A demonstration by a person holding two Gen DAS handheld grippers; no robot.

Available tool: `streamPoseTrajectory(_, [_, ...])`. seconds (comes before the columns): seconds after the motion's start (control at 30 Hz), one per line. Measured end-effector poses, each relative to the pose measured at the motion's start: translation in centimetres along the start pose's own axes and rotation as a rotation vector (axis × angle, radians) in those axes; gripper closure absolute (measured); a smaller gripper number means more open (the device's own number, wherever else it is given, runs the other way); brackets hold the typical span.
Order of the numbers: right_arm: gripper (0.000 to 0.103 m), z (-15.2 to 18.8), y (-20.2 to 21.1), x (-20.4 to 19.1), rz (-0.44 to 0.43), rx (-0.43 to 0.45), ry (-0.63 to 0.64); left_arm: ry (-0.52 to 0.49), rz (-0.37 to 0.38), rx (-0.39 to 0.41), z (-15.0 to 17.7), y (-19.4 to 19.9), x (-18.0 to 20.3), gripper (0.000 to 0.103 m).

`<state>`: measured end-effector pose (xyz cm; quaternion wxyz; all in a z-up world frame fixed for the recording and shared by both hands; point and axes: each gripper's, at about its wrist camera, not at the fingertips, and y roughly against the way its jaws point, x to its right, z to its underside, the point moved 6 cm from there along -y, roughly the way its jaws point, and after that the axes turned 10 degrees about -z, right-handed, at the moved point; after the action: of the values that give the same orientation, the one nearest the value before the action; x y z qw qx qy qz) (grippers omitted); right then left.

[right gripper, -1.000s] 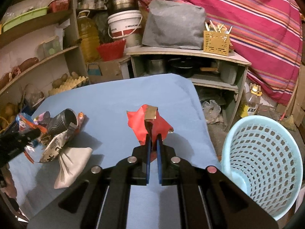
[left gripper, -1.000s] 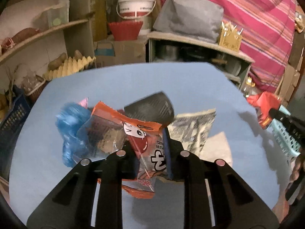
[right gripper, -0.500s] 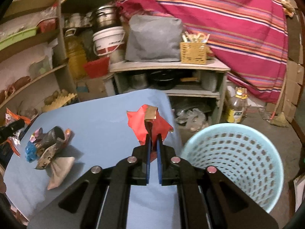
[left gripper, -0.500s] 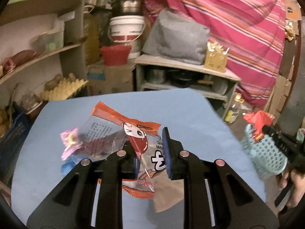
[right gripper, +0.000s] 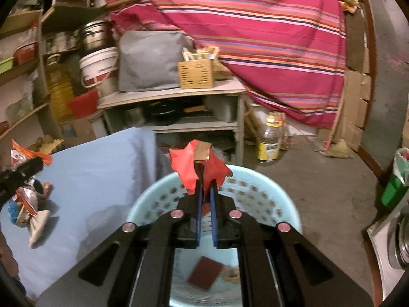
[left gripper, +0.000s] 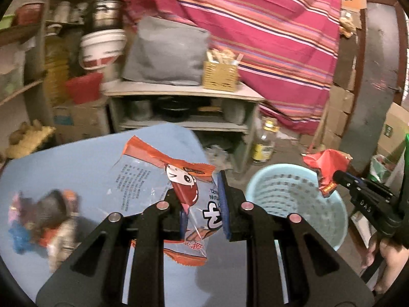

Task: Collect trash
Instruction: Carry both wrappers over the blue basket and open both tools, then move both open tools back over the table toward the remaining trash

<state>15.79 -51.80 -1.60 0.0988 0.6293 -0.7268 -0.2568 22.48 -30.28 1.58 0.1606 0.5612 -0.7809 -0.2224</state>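
While the left gripper (left gripper: 202, 204) pinches a clear snack bag (left gripper: 163, 176) with orange ends between its blue pads, the bag hangs above the blue table (left gripper: 84, 158); it carries a red cartoon face, a block of small black print too fine to read, and a large black character partly hidden by one finger. The right gripper (right gripper: 205, 194) is clamped tight on a crumpled red wrapper (right gripper: 189, 168), held over the pale blue perforated basket (right gripper: 281, 199), where a dark red packet (right gripper: 204, 272) lies on the bottom. More wrappers (right gripper: 28, 202) sit heaped on the table's left side. White letters "OAS" show on the right gripper's body in the left view.
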Motion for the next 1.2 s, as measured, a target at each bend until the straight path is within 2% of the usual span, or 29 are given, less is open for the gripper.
streamPoseTrajectory(0.23, [0.097, 0.4, 0.6, 3.7, 0.046, -0.007, -0.028, -0.035, 0.106, -0.039, 0.7, -2.8, 7.8, 0.084])
streamPoseTrajectory(0.33, [0.097, 0.5, 0.4, 4.5, 0.054, -0.012, -0.037, -0.065, 0.129, -0.056, 0.9, -4.4, 10.8, 0.084])
streamPoseTrajectory(0.57, [0.097, 0.8, 0.0, 6.2, 0.057, -0.018, -0.073, -0.08, 0.155, -0.102, 0.9, -7.2, 13.3, 0.08])
streamPoseTrajectory(0.67, [0.097, 1.0, -0.2, 6.6, 0.063, -0.024, -0.081, -0.074, 0.156, -0.11, 0.7, -7.6, 13.2, 0.068])
streamPoseTrajectory(0.73, [0.097, 1.1, -0.3, 6.8, 0.063, -0.025, -0.089, -0.072, 0.15, -0.102, 0.6, -7.5, 13.0, 0.053])
streamPoseTrajectory(0.87, [0.097, 1.1, -0.4, 6.5, 0.056, -0.027, -0.087, -0.071, 0.138, -0.092, 0.7, -7.0, 12.3, 0.039])
streamPoseTrajectory(0.93, [0.097, 1.1, -0.6, 6.2, 0.055, -0.032, -0.082, -0.06, 0.131, -0.087, 0.6, -6.7, 11.6, 0.029])
streamPoseTrajectory(1.03, [0.097, 1.2, -0.8, 6.0, 0.054, -0.04, -0.079, -0.05, 0.114, -0.071, 0.5, -6.0, 10.2, 0.019])
streamPoseTrajectory(1.2, [0.096, 1.2, -1.6, 4.9, 0.044, -0.058, -0.07, -0.032, 0.074, -0.054, 0.3, -4.5, 7.2, 0.012])
